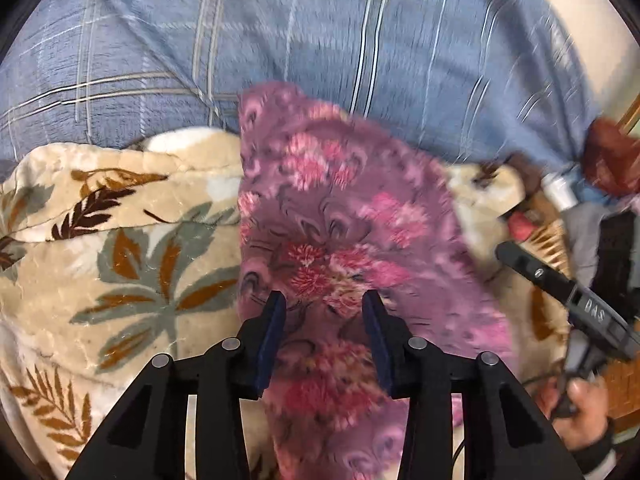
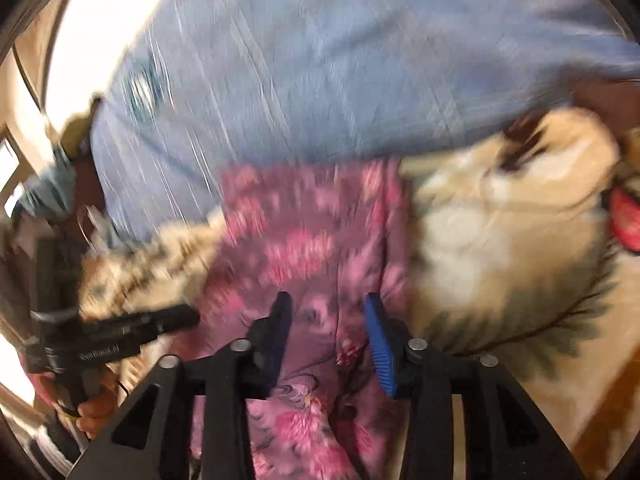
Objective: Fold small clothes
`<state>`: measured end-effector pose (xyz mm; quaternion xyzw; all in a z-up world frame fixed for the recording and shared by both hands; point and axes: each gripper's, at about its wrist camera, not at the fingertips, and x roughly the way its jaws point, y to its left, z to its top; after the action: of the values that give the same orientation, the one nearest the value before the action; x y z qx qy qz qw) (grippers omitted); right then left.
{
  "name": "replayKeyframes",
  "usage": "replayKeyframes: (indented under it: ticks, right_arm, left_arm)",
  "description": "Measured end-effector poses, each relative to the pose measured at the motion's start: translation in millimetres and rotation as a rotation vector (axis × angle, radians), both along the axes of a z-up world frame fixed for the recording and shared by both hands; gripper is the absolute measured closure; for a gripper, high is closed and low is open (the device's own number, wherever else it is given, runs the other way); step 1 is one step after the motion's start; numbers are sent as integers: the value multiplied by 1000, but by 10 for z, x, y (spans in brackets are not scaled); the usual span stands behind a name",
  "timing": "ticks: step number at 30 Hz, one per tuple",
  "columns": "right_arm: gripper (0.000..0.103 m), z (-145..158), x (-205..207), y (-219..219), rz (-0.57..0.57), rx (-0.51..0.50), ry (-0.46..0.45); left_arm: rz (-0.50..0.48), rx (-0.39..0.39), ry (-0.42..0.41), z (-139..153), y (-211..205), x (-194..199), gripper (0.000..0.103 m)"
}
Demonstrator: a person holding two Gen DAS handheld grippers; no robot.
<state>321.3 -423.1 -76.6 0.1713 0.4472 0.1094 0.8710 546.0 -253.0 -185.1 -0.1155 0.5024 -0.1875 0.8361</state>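
A small purple garment with pink flowers lies on a cream leaf-print blanket. It also shows in the right wrist view, blurred by motion. My left gripper is open, its blue pads either side of the cloth just above it. My right gripper is open over the same garment, nothing pinched between its pads. The right gripper shows at the right edge of the left wrist view; the left gripper shows at the left of the right wrist view.
A blue plaid sheet covers the bed beyond the blanket. Small clutter, a white tube and a reddish-brown object, lies at the far right. A red shape sits at the right edge.
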Motion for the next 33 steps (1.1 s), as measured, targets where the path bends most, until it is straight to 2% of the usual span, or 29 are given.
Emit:
replayKeyframes:
  ticks: [1, 2, 4, 7, 12, 14, 15, 16, 18, 22, 24, 26, 27, 28, 29, 31, 32, 33]
  right_arm:
    - [35, 77, -52, -141, -44, 26, -19]
    - [32, 115, -83, -267, -84, 52, -29]
    - [31, 99, -114, -499, -122, 113, -4]
    - [31, -144, -113, -475, -124, 160, 77]
    - [30, -507, 9, -313, -62, 236, 138]
    - [28, -490, 65, -201, 6, 232, 116]
    - [27, -495, 104, -151, 51, 284, 119]
    - [20, -495, 119, -119, 70, 310, 122]
    - [14, -489, 154, -28, 91, 290, 111]
    - [13, -514, 210, 17, 97, 252, 100]
    - [13, -523, 243, 39, 99, 235, 110]
    - [17, -540, 298, 132, 122, 170, 130]
    - [25, -539, 323, 175, 129, 140, 135]
    - [42, -533, 323, 179, 126, 114, 140]
    - [50, -530, 325, 162, 103, 102, 156]
    - [67, -505, 288, 100, 72, 120, 150]
    - [69, -475, 245, 82, 64, 125, 134]
    - [71, -458, 219, 80, 62, 127, 130]
  left_arm:
    - [20, -36, -5, 42, 122, -17, 56]
    - [32, -54, -1, 106, 265, -68, 51]
    - [69, -112, 39, 64, 461, -71, 51]
    - [82, -191, 130, -126, 591, 29, 51]
    - [84, -263, 242, -454, 525, 258, 47]
    - [86, -254, 252, -532, 455, 345, 38]
    - [84, -257, 254, -572, 426, 390, 36]
    - [83, -263, 260, -604, 401, 426, 33]
    - [83, -273, 272, -680, 364, 476, 30]
    - [126, -349, 302, -847, 360, 662, 25]
    - [151, -364, 310, -887, 342, 703, 25]
    - [153, -352, 309, -902, 289, 734, 25]
    - [152, -337, 306, -894, 266, 737, 25]
    - [155, -326, 305, -884, 250, 732, 31]
    - [162, -314, 304, -861, 238, 715, 45]
    - [169, -304, 295, -801, 274, 661, 59]
    - [167, -306, 289, -756, 281, 628, 66]
    - [159, -308, 280, -703, 267, 601, 68]
